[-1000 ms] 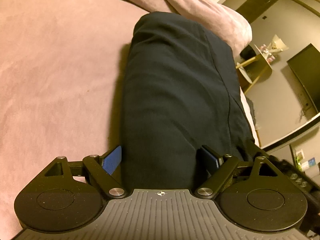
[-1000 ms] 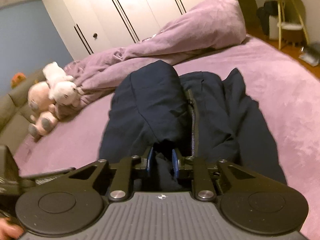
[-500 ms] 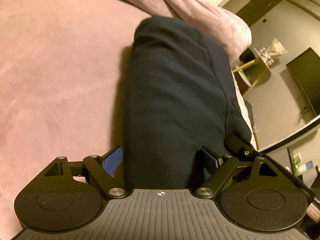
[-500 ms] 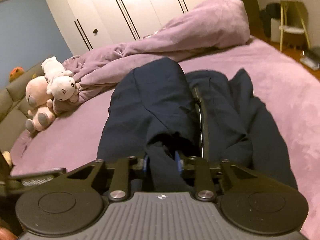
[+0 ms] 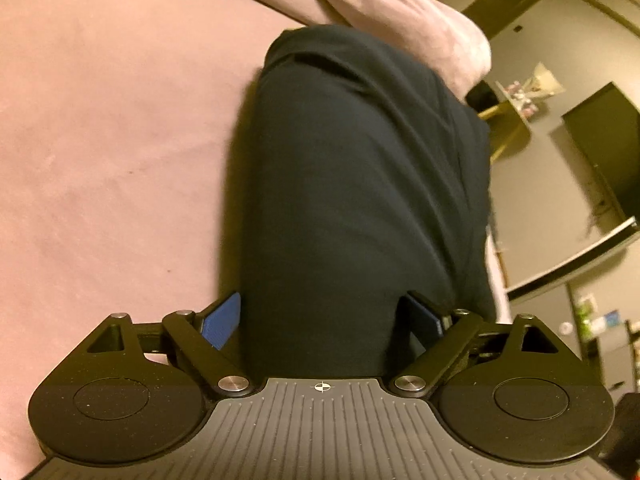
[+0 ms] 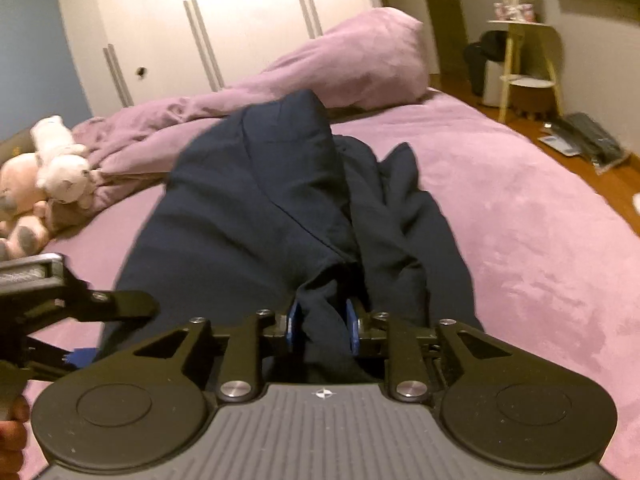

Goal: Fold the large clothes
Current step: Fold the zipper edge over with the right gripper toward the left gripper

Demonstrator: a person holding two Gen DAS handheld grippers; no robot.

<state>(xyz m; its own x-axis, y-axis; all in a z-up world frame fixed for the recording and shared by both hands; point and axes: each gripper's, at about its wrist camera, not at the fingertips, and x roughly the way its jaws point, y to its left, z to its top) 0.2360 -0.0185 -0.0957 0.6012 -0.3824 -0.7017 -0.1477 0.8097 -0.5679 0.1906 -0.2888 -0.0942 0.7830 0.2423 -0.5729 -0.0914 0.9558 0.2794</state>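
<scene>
The right gripper [image 6: 322,330] is nearly closed, its blue pads pinching a bunched fold of the navy garment [image 6: 248,208] at its near edge. The left gripper [image 5: 320,316] stands wide open, with the garment's cloth filling the gap between its pads. The garment lies lengthwise on the purple bed [image 6: 520,208], running away toward the heaped duvet [image 6: 352,64]; plush toys [image 6: 44,176] sit far left.

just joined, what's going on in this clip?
A person with two handheld grippers is folding a dark navy garment on a bed with a purple cover. The right gripper is shut on a bunched edge of the fabric. The left gripper is wide open, fabric lying between its blue pads, unclamped.
</scene>
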